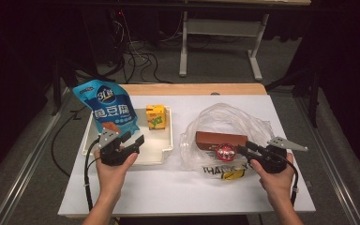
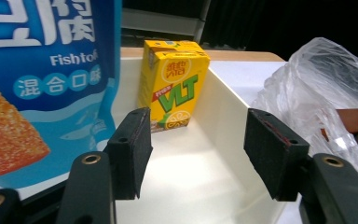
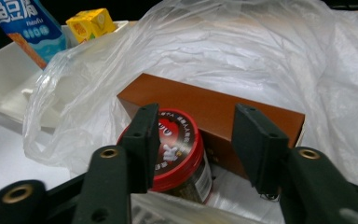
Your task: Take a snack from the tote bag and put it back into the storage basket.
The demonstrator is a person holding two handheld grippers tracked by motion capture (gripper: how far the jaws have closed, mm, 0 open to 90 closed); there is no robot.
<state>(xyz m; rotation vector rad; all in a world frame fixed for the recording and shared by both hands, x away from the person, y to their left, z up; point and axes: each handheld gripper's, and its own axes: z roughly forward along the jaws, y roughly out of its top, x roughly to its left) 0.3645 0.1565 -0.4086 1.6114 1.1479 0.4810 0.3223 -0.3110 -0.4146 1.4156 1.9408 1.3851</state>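
A red-lidded jar (image 3: 179, 149) lies tilted inside the clear plastic bag (image 3: 261, 60), touching the brown box (image 3: 214, 109).

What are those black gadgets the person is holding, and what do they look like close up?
Each is a hand-held gripper: the left and right have matte black bodies ending in two flat rectangular jaws. Brass-coloured rivets sit on the jaw arms. A grey three-cornered plate tops each, and a black cable trails back from it. No sleeves show on the forearms.
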